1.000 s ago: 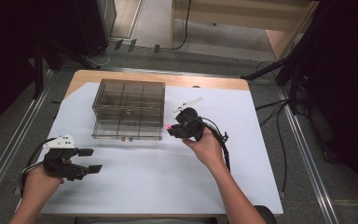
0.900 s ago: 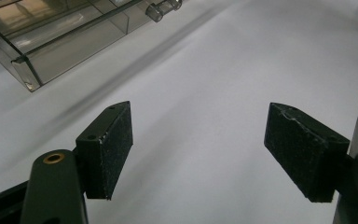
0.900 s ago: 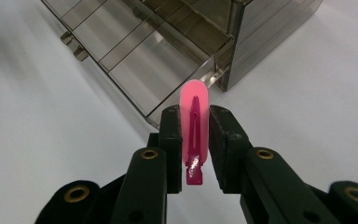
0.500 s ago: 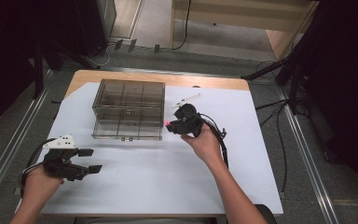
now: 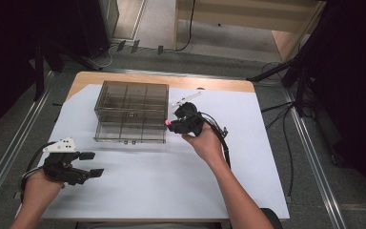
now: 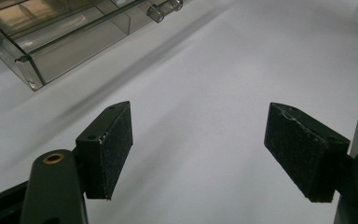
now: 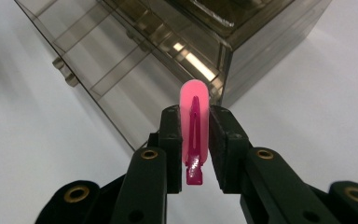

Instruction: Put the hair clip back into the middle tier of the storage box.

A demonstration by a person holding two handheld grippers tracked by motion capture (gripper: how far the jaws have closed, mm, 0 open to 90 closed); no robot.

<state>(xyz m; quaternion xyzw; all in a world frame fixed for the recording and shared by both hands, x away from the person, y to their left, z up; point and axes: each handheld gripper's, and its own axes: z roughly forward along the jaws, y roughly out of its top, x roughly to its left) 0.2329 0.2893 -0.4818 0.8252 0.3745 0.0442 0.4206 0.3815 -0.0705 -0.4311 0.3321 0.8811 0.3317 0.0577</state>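
Note:
A smoky clear drawer box (image 5: 131, 112) stands on the white sheet at the back left, and it is seen close up as the drawer box (image 7: 168, 51) in the right gripper view. My right gripper (image 5: 170, 123) hovers at the box's right front corner, shut on a small pink clip (image 7: 195, 130) that stands upright between the pads. The pink clip (image 5: 168, 123) shows as a bright dot in the high view. My left gripper (image 5: 93, 164) rests near the table's front left, open and with nothing between its pads (image 6: 109, 144). The box's lower drawer, with its clear knobs (image 6: 161, 10), sticks out a little.
The white sheet (image 5: 171, 186) covers most of the wooden table (image 5: 209, 83). A thin white strip (image 5: 187, 99) lies behind the right hand. Metal rails (image 5: 314, 157) run along both sides of the table, and cables (image 5: 286, 138) trail off its right edge.
The right hand with the pink clip has crept slightly toward the box's corner. The left gripper has stayed where it was.

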